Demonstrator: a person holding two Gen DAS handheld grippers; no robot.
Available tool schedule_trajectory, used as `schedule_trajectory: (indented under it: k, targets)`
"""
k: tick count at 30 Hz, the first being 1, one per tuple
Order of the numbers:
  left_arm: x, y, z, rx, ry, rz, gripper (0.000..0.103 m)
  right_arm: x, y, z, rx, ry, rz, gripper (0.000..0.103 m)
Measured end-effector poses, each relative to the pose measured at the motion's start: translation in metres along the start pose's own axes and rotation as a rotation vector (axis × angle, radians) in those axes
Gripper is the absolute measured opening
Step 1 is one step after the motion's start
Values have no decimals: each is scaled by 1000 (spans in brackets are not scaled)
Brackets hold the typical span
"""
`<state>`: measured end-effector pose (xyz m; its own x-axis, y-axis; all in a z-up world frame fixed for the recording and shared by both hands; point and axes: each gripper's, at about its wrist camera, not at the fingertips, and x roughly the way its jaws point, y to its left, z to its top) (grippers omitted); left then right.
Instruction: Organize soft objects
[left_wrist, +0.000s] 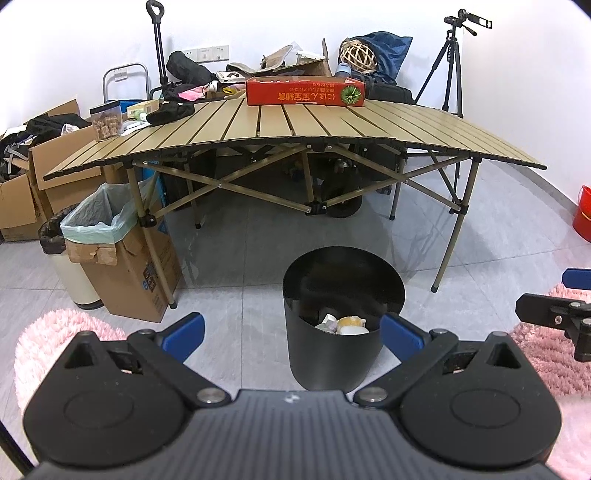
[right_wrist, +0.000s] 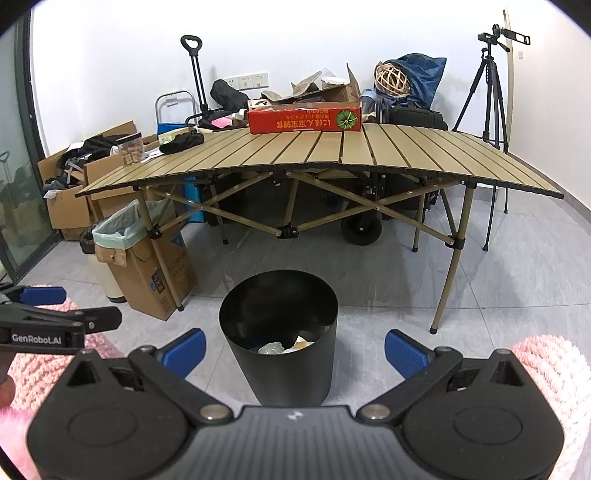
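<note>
Both the left gripper (left_wrist: 291, 334) and right gripper (right_wrist: 294, 347) gape wide, empty. Low centre, the black bin (left_wrist: 334, 354) holds soft toys (left_wrist: 345, 325): probably light, squashy; pinch the plump middle.

A black bin (left_wrist: 334, 354) with a smooth, faintly glossy wall, seemingly thin metal or plastic, is seen on a floor (left_wrist: 240, 251) of grey tiles, polished enough to carry reflections. Fluffy pink rugs (right_wrist: 550, 373) of shaggy looped pile are shown at both sides. The left claw (left_wrist: 291, 334) is made of matt black plastic with ribbed blue pads (left_wrist: 400, 336) (the right claw (right_wrist: 295, 349) is alike). The table (right_wrist: 406, 155) is topped with matt tan slats on metal legs. Rough brown cardboard boxes (left_wrist: 129, 269) are visible.
</note>
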<state>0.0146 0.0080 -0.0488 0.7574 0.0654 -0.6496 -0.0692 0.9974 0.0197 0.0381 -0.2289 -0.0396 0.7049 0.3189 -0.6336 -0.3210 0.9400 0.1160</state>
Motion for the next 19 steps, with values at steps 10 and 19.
schedule_trajectory:
  k: [10,19]
  targets:
    - [-2,1,0,-1,-11,-2,103,0,0,0,0,0,0,103]
    - [-2,1,1,-6,-12,-6,103,0,0,0,-1,1,1,103]
